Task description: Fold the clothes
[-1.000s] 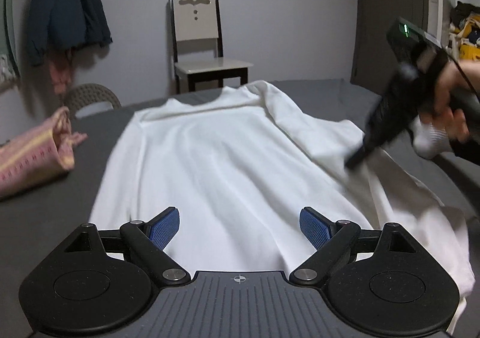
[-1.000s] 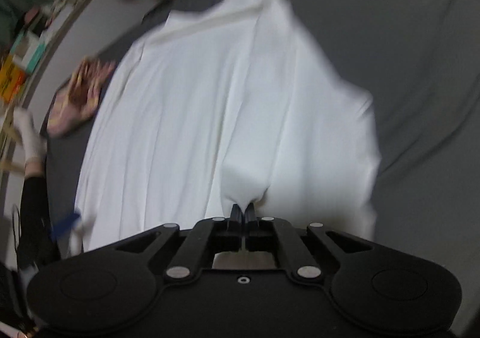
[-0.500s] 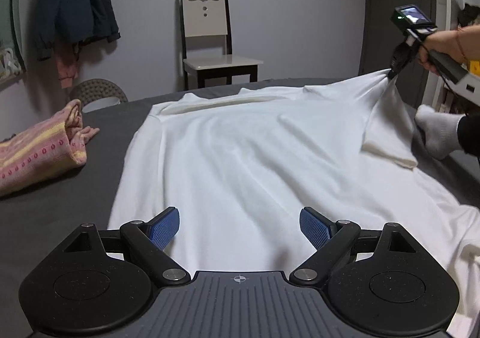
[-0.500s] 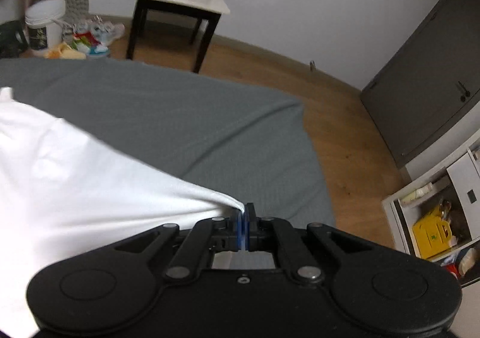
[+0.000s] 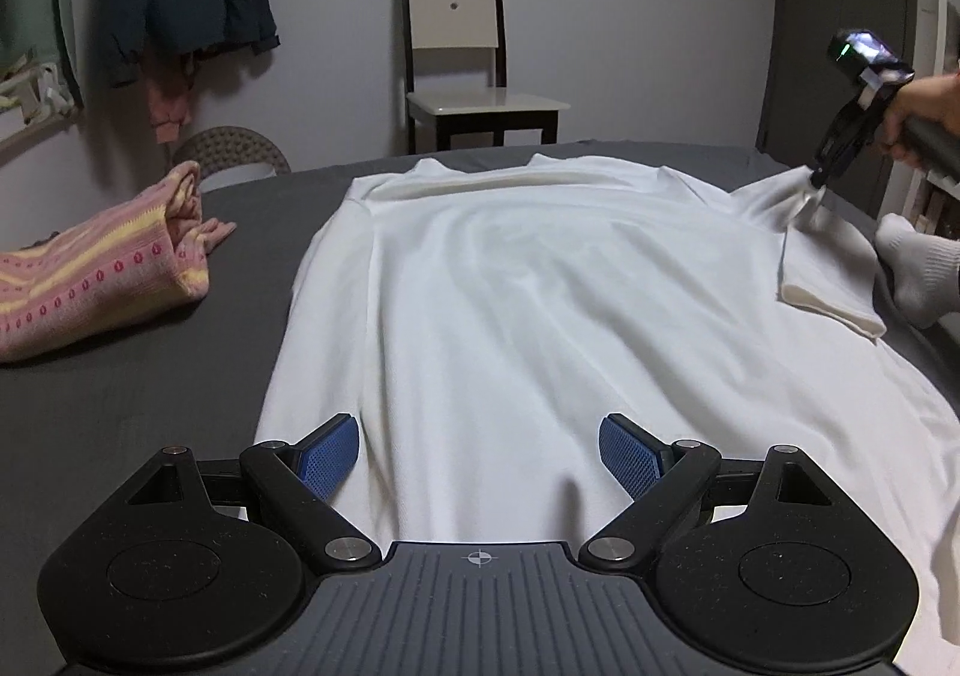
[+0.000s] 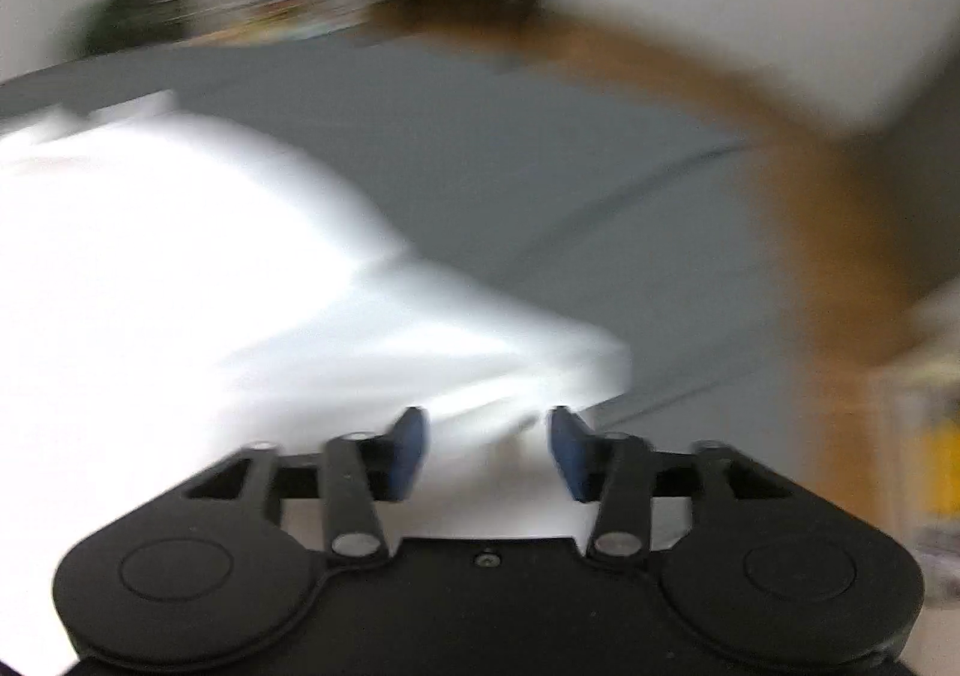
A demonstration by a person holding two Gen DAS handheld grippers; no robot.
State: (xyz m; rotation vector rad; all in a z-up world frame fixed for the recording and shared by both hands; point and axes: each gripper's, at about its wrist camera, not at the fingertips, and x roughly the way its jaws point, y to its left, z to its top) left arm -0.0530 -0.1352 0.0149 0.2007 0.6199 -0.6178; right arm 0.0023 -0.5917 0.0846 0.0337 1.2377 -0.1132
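A white shirt [image 5: 528, 316] lies spread flat on a grey bed [image 5: 120, 388]. The left gripper [image 5: 479, 454] hovers over its hem, fingers wide apart. At two o'clock, the right gripper [image 6: 487, 451], fingers parted, sits at the sleeve [image 5: 804, 232].

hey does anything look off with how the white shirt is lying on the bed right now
Yes. The white shirt lies mostly flat on the grey bed, but its right sleeve is bunched and doubled over near the right gripper, whose jaws are open. The hem by the open left gripper is rippled.
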